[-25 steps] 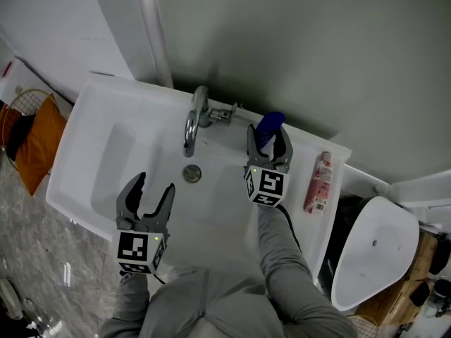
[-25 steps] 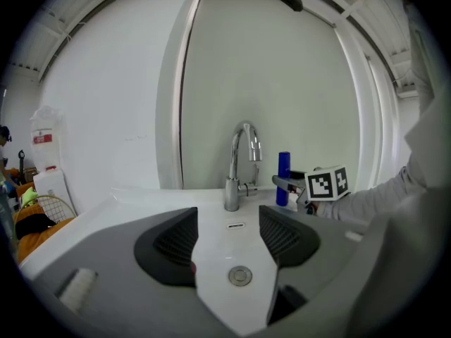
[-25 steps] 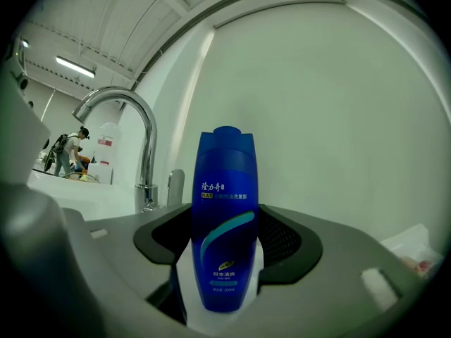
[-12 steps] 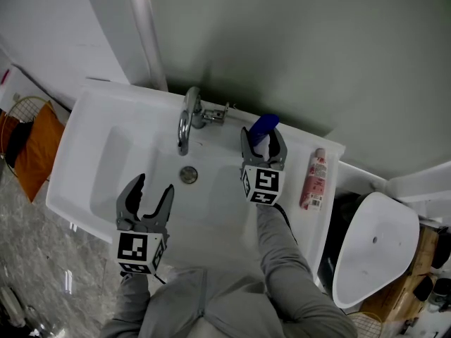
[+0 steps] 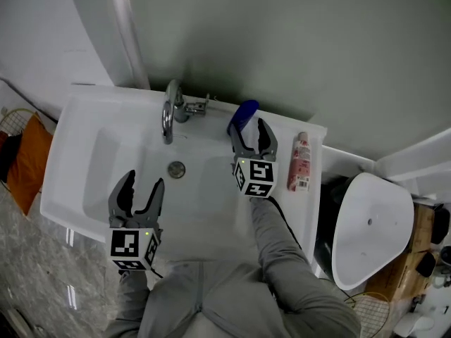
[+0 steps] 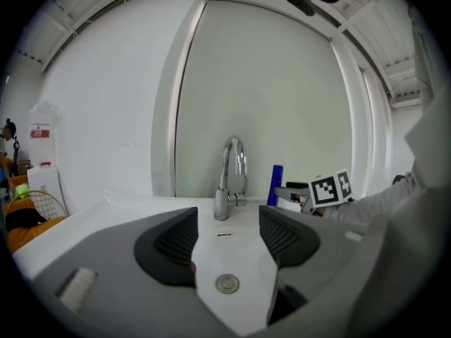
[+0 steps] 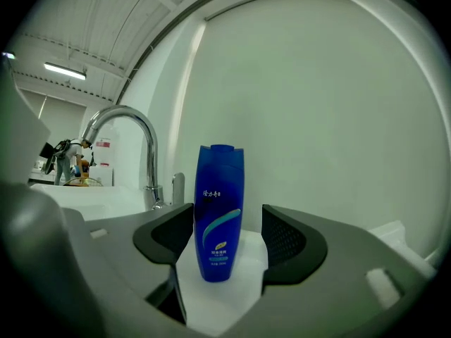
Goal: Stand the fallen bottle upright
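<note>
Blue shampoo bottle [image 7: 220, 213], upright on the washbasin ledge [image 5: 282, 134], is judged released: the right hand-held gripper [image 5: 249, 136] jaws have just been eased apart around it; left hand-held gripper [image 6: 227, 234] held wide apart, empty.

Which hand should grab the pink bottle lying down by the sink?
Right. The right gripper is nearest the pink bottle; its jaws have just been opening around the upright blue bottle. The left gripper hangs open, far across the sink.
</note>
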Motion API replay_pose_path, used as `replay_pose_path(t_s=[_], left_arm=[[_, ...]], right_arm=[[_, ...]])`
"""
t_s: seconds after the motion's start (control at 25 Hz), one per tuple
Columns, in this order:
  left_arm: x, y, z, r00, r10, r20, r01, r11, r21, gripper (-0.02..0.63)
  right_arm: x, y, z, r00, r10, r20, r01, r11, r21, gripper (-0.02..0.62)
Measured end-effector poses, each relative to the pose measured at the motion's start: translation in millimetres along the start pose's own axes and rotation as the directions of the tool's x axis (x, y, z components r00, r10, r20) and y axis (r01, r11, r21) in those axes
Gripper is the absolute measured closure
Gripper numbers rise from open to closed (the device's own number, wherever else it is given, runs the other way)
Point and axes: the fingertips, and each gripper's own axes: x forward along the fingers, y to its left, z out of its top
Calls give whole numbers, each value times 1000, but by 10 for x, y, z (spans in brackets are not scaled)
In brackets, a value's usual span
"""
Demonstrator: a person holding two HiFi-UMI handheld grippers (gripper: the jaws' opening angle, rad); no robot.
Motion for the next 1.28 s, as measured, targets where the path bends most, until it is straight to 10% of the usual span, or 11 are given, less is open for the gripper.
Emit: replay_pose_path(t_s=[0.36, 0.56, 0.92, 1.28], left_arm=[[-2, -224, 94, 996, -76, 48, 76, 997, 9, 295], [36, -351, 84, 991, -119, 55, 119, 993, 3, 295], [48, -322, 21, 990, -127, 54, 128, 992, -17, 295], [124, -201, -90, 994, -104, 41, 106, 993, -48, 295]], right_arm=[[-766, -499, -204, 989, -106, -106, 105, 994, -20, 313], [-1081, -1077, -405, 939, -190, -288, 182, 982, -54, 313], [-1316, -1717, -987, 679, -164, -716, 124, 986, -108, 284], [-1271, -1856, -1451, 446, -34, -894, 122, 992, 24, 238]])
